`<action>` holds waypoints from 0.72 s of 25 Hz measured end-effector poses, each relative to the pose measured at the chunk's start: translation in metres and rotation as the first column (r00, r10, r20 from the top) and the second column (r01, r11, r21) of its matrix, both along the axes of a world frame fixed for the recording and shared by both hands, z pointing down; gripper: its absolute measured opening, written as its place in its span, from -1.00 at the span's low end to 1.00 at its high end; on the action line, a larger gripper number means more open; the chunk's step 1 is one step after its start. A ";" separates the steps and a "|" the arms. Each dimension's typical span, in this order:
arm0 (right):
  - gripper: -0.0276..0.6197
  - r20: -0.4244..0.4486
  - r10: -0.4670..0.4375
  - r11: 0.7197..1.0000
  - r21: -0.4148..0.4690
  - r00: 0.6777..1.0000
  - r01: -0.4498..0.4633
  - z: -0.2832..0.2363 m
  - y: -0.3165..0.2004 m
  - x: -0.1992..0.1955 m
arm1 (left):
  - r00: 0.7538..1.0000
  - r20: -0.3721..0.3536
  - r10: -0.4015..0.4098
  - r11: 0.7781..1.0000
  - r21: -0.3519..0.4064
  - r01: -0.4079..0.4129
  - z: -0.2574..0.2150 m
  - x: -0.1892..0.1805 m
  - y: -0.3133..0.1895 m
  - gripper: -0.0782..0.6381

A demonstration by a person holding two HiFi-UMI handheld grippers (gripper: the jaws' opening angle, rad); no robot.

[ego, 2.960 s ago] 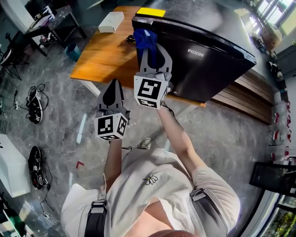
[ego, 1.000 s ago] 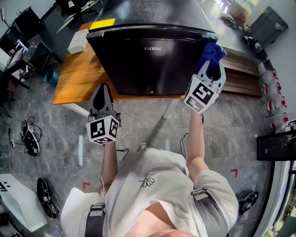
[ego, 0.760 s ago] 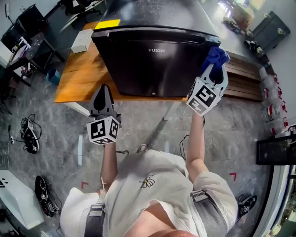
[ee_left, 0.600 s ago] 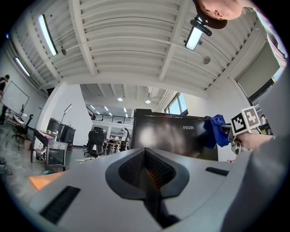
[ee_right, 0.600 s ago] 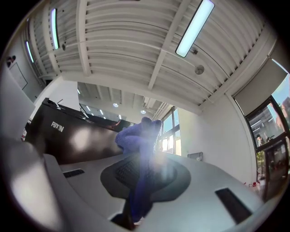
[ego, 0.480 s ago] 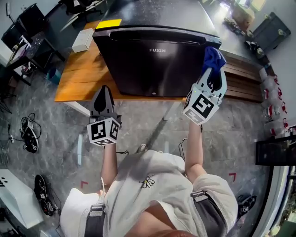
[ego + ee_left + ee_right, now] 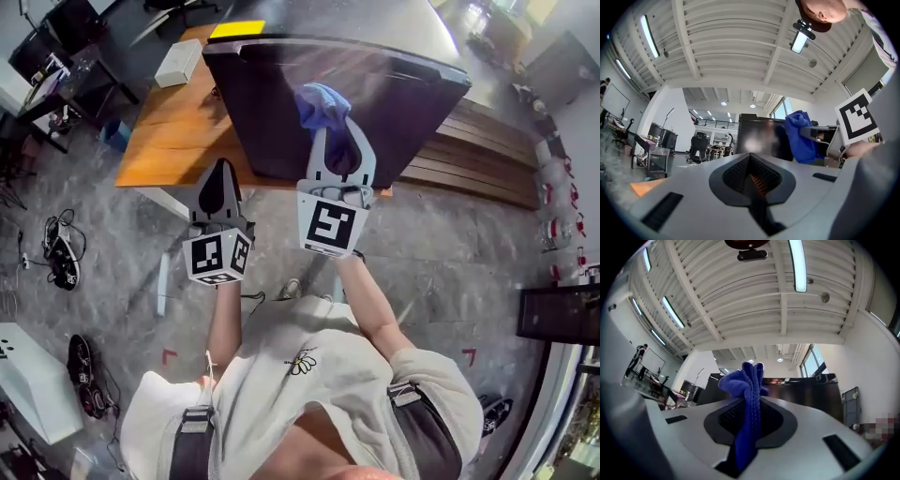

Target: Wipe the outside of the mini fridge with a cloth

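- We count one mini fridge point(image 7: 403, 94), black, standing on a wooden bench point(image 7: 178, 131); its door front faces the person.
- One blue cloth point(image 7: 323, 101) is present. It sits bunched before the upper middle of the fridge door; we cannot tell whether it presses on the door.
- Two hand-held grippers are in use.
- The right hand-held gripper point(image 7: 337, 141) is clamped on the cloth; the right gripper view shows the cloth point(image 7: 747, 390) pinched upright between the jaws.
- The left hand-held gripper point(image 7: 220, 173) has its jaws together with nothing between them, as the left gripper view confirms. It is held below the fridge's left front corner, apart from the fridge.
- One white box point(image 7: 178, 63) lies on the bench left of the fridge.
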State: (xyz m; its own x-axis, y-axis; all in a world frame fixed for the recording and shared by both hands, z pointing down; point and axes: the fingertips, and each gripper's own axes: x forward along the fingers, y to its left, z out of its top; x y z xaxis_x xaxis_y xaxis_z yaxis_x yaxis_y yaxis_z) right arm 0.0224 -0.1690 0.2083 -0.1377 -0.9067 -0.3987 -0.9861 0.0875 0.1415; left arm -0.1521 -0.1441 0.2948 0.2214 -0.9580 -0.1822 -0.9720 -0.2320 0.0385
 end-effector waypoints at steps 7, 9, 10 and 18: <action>-0.73 -0.045 -0.160 0.983 -0.098 0.986 0.155 0.037 -0.026 -0.097 | 0.998 -0.016 -0.065 0.998 -0.002 0.065 0.005 -0.034 0.006 -0.77; -0.73 -0.060 -0.190 0.978 -0.102 0.980 0.183 0.041 -0.035 -0.117 | 0.996 -0.019 -0.086 0.996 -0.008 0.085 0.008 -0.044 0.009 -0.77; -0.73 -0.062 -0.202 0.975 -0.104 0.977 0.195 0.041 -0.038 -0.124 | 0.995 -0.019 -0.095 0.995 -0.012 0.095 0.009 -0.049 0.010 -0.77; -0.73 -0.088 -0.243 0.964 -0.133 0.966 0.230 0.058 -0.062 -0.171 | 0.985 -0.026 -0.173 0.984 -0.038 0.172 0.021 -0.086 0.020 -0.77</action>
State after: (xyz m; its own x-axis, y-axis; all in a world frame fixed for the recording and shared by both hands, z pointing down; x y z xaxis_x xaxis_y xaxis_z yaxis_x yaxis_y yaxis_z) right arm -0.1490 -0.2306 0.2658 -0.3882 -0.8839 -0.2609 -0.9160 0.3389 0.2149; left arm -0.2378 -0.1237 0.3156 0.0473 -0.9873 -0.1513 -0.9956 -0.0589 0.0729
